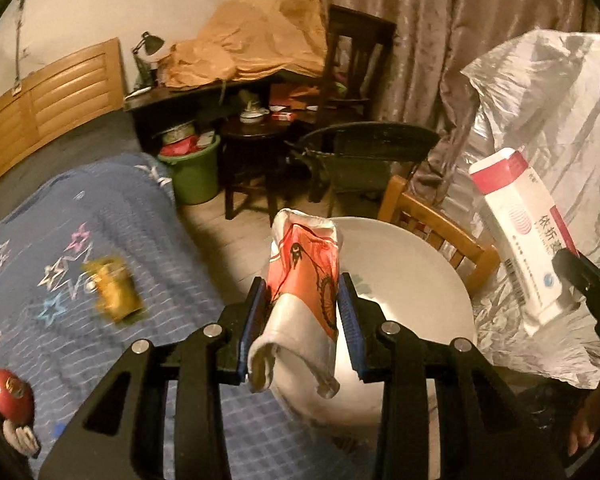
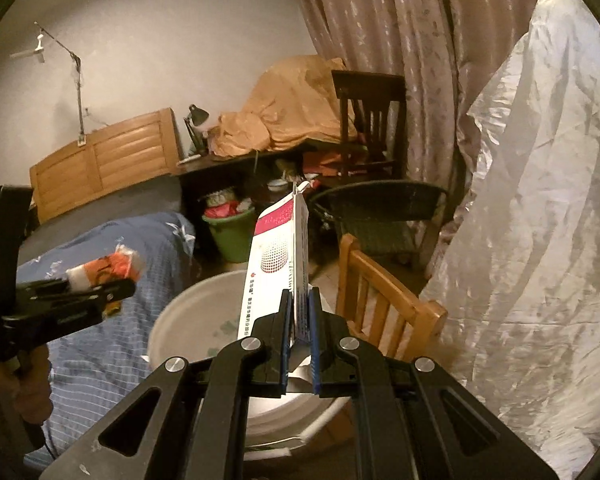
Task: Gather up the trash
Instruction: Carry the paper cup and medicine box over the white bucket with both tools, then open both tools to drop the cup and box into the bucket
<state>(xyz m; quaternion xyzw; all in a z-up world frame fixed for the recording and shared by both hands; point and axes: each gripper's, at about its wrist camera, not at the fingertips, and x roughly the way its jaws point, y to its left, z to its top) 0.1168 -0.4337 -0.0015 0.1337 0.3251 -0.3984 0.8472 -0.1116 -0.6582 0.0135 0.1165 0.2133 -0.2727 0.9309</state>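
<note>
Orange-and-white wrapper [image 1: 304, 300] is pinched in the left gripper [image 1: 303, 312] above the white basin's rim [image 1: 440, 264]; the right gripper [image 2: 300, 320] clamps the pink-and-white carton [image 2: 276, 264] edge-on over the same basin, wooden chair [image 2: 384, 304] just beside, silvery bag [image 2: 540, 220] crowding right.

Wrapper [image 1: 304, 276]: white and orange-red, black dragon-like line drawing.
Box [image 1: 520, 240]: white, magenta band at top, red dotted circle, red lettering, black barcode.
Basin [image 1: 412, 280]: off-white, faint green leaf print inside.
Bedspread [image 1: 100, 280]: blue with fine pale check, outlined stars in white, pink and light blue.
Bucket [image 1: 194, 176]: green.
Curtain [image 2: 380, 40]: dusty mauve-brown, pale mottled leaf pattern.
Plastic sheet [image 2: 540, 200]: translucent silvery white.
Headboard [image 1: 48, 104]: honey-toned wood, slatted panels.
Left gripper [image 1: 302, 308], right gripper [image 2: 300, 312]: black, blue pads.
</note>
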